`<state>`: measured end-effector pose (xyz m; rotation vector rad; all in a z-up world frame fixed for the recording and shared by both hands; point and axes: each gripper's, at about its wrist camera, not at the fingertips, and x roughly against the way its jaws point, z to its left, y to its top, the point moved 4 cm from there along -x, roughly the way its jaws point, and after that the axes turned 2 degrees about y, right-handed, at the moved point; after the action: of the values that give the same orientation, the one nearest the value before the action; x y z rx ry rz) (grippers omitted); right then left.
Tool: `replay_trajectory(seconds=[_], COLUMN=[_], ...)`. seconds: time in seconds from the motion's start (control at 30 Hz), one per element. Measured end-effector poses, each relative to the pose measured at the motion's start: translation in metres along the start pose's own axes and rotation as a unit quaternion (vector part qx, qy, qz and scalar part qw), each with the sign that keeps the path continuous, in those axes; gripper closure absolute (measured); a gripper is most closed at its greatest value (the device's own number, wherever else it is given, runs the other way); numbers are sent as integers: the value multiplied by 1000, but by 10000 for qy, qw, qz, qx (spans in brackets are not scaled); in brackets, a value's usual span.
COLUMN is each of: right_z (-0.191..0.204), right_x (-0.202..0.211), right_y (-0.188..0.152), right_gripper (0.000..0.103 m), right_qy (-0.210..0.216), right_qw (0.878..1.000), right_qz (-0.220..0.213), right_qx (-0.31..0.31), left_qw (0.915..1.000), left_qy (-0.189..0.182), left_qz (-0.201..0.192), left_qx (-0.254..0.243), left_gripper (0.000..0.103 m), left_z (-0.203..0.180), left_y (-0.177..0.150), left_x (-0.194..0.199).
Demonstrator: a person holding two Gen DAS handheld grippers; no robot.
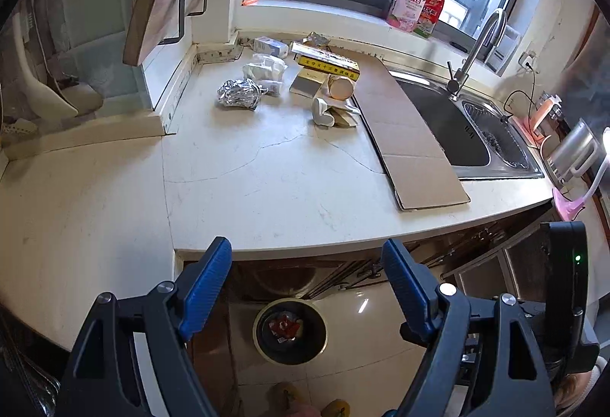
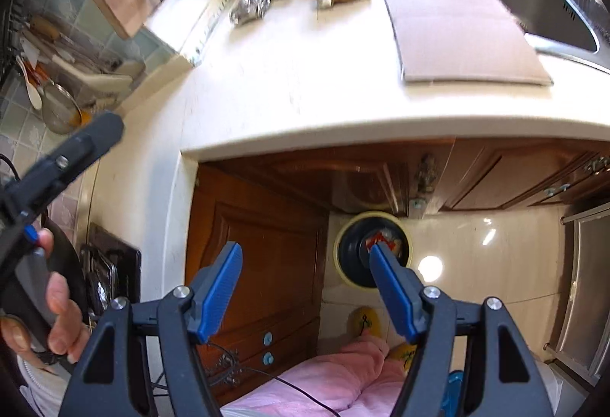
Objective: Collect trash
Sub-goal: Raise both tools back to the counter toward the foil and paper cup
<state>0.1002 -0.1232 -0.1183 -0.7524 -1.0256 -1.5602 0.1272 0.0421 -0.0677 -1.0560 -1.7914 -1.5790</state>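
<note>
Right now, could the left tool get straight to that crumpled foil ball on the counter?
Probably yes. The left tool is open and empty, hanging off the counter's front edge, and bare counter lies between it and the foil ball. It would have to travel well forward first.

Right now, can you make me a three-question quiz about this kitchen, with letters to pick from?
1. Where is the trash bin? A) on the counter B) on the floor below the counter C) in the sink
2. What colour are the pads on the fingers? A) blue B) red C) green
3. How is the left gripper? A) shut on foil B) open and empty C) shut on a cup

Answers: 1 B, the bin stands on the tiles under the counter edge. 2 A, both pads are blue. 3 B, its fingers stand wide apart with nothing between; the foil ball lies on the counter.
</note>
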Motion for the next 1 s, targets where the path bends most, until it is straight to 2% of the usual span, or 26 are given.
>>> replay_trajectory(seconds=[0.2, 0.37, 0.6, 0.73, 0.83, 0.9, 1.0], right_z=[6, 12, 16, 18, 19, 19, 19], right_x=[20, 33, 36, 21, 0, -18, -49], right_y=[27, 53, 110, 151, 182, 200, 221], right_gripper=[33, 33, 33, 33, 33, 33, 33], right_qy=[-107, -379, -848, -1028, -1159, -1254, -1529], right_qw=[9990, 9970, 9873, 9740, 9592, 9444, 9104], right_qz=[-423, -638, -797, -728, -565, -423, -191], right_qx=[-10, 233, 1082, 1883, 2517, 3011, 3839], left_qw=[10000, 9997, 9970, 9948, 9924, 9916, 9908], left_qy=[-78, 201, 637, 854, 1053, 1136, 1193], left_qz=[-43, -69, -118, -106, -75, -19, 181], left_qx=[-3, -71, -416, -552, -631, -625, -615], left_gripper=[23, 23, 23, 23, 23, 23, 23], left_z=[6, 10, 14, 17, 19, 21, 23], left_y=[21, 36, 63, 83, 99, 110, 124], left_x=[-6, -14, -33, -52, -69, -84, -111])
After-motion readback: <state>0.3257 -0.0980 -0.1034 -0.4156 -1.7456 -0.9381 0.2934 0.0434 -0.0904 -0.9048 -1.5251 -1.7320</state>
